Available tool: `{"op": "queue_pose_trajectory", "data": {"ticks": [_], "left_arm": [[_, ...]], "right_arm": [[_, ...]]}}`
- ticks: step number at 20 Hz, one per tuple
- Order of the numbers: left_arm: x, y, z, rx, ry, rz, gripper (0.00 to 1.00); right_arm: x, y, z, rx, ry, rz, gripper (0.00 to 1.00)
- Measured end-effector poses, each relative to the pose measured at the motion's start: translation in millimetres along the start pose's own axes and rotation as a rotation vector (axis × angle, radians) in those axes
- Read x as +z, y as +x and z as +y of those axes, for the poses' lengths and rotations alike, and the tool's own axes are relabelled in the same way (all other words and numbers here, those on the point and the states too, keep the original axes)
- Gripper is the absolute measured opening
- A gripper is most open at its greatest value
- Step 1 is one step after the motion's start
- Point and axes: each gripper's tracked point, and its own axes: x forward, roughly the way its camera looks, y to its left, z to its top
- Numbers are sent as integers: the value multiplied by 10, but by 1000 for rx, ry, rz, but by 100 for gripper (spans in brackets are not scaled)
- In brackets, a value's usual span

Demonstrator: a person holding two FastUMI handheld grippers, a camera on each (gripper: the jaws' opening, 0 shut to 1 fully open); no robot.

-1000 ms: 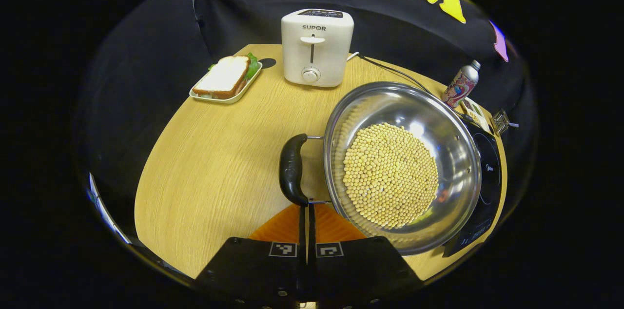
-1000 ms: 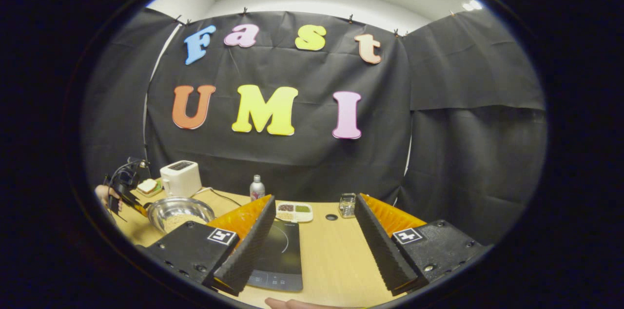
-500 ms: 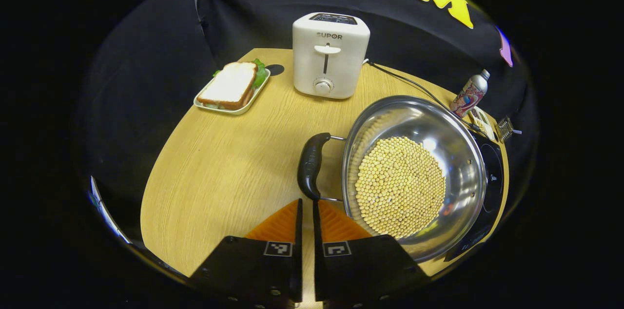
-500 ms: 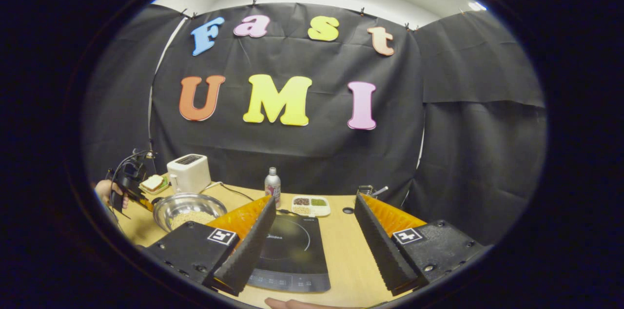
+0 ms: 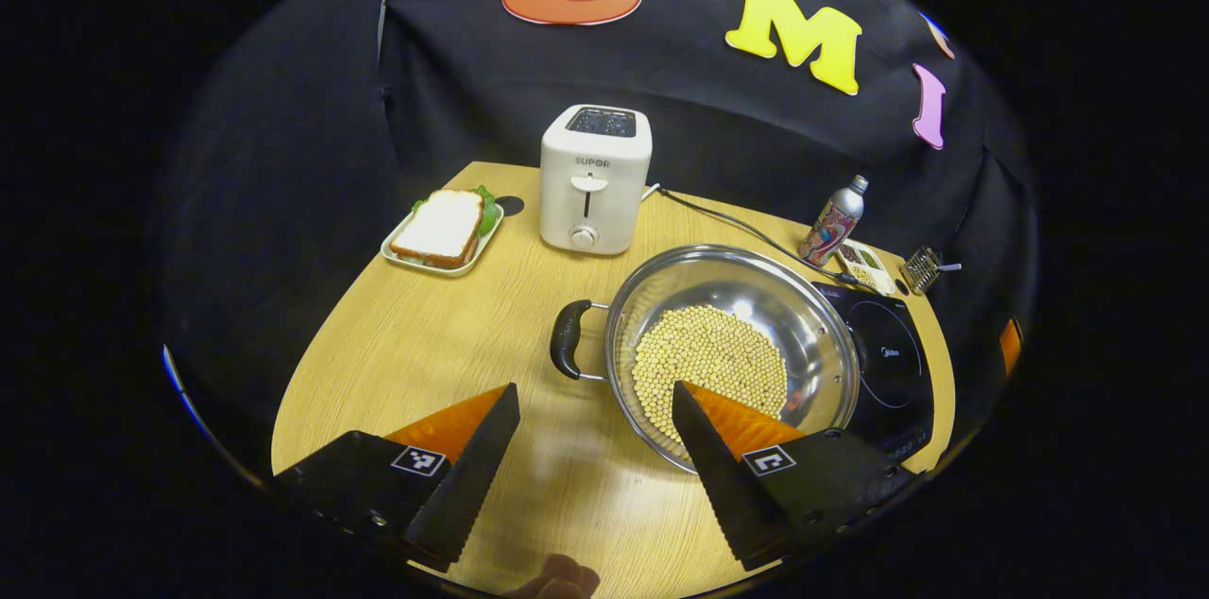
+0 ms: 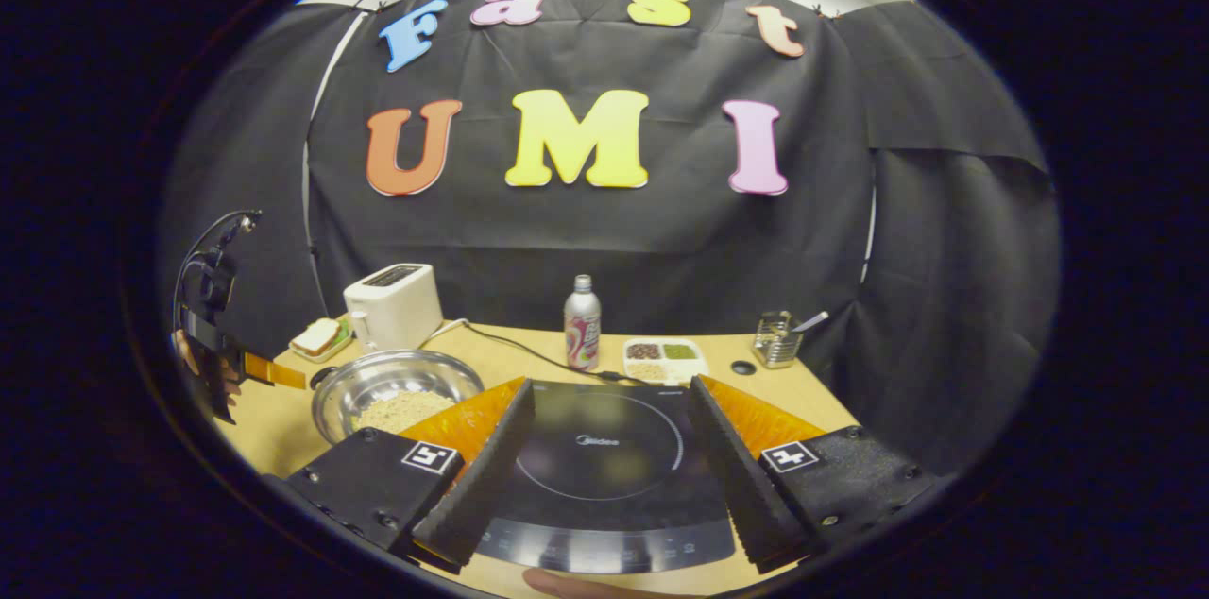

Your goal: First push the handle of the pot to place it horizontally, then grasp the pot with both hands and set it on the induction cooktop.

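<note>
- Left gripper (image 5: pixel 595 410) spread wide, hanging just short of the steel pot (image 5: pixel 732 349) of soybeans, empty
- Right gripper (image 6: pixel 609 410) also spread, holding nothing, over the induction cooktop (image 6: pixel 604 457), which lies just right of the pot
- Close on the black handle (image 5: pixel 567 339) left of the pot, level
- Toaster (image 5: pixel 593 179) and cable (image 5: pixel 727 221) behind the pot; bare table (image 5: pixel 416 363) left of it; table edge just before it

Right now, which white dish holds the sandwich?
The tray left of the toaster holds the sandwich; the divided dish beside the bottle holds grains.

Pot (image 5: pixel 732 349) rim behind hand-held gripper (image 5: pixel 595 410)
</note>
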Motion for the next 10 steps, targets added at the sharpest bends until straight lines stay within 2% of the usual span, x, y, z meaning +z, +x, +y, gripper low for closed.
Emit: {"op": "queue_pose_trajectory", "data": {"ticks": [1, 2, 3, 6, 10], "left_arm": [[-3, 16, -17, 3, 10, -5, 97], [-1, 37, -25, 7, 26, -9, 84], [-6, 82, -25, 13, 35, -3, 96], [16, 245, -12, 15, 57, 1, 96], [50, 464, 63, 40, 70, 13, 96]], "right_arm": [[-47, 68, 85, 20, 3, 11, 100], [-96, 136, 151, 27, 0, 22, 99], [-148, 198, 223, 35, -8, 29, 99], [-323, 411, 357, 30, -36, 67, 99], [-621, 721, 635, 69, -24, 148, 100]]}}
